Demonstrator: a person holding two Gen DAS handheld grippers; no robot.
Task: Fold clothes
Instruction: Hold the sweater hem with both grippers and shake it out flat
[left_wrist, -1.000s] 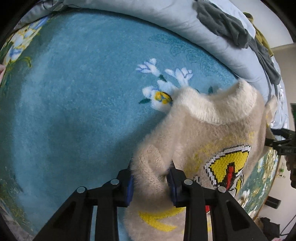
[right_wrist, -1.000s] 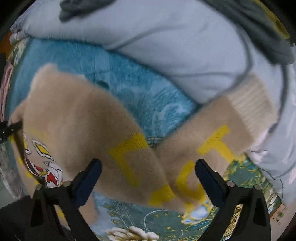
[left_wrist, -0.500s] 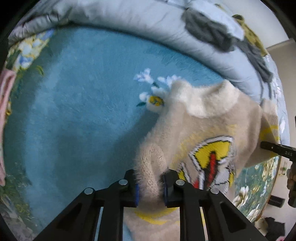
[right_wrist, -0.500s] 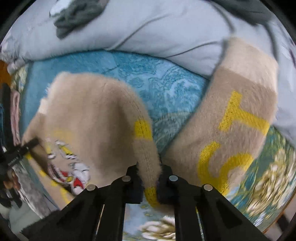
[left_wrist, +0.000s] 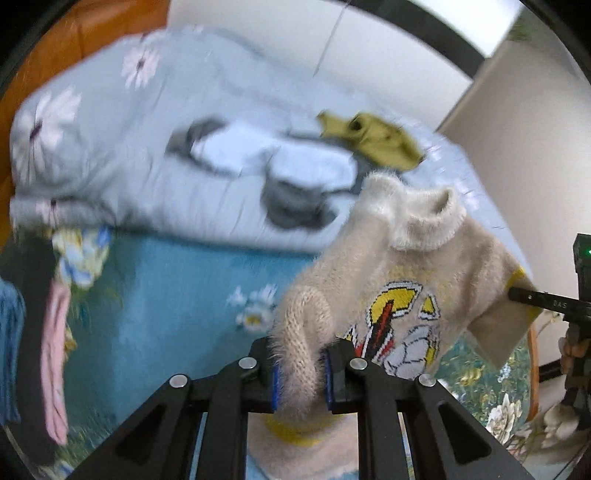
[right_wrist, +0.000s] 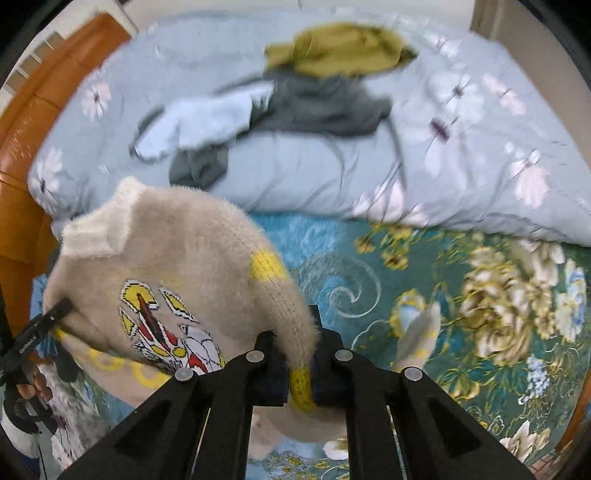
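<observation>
Two claws pinch the fuzzy beige sweater (left_wrist: 373, 280).

Far off, a white wall (left_wrist: 388, 40) and an orange wooden headboard (right_wrist: 40, 110) at left, behind a bed spread with a teal floral blanket (right_wrist: 461, 295) and a pale blue flowered quilt (right_wrist: 461, 140).

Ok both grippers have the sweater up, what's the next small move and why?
Probably lower it flat, front down, onto the blanket. The left gripper and right gripper each pinch a shoulder of the sweater, which hangs in the air with its picture side facing the cameras.
</observation>
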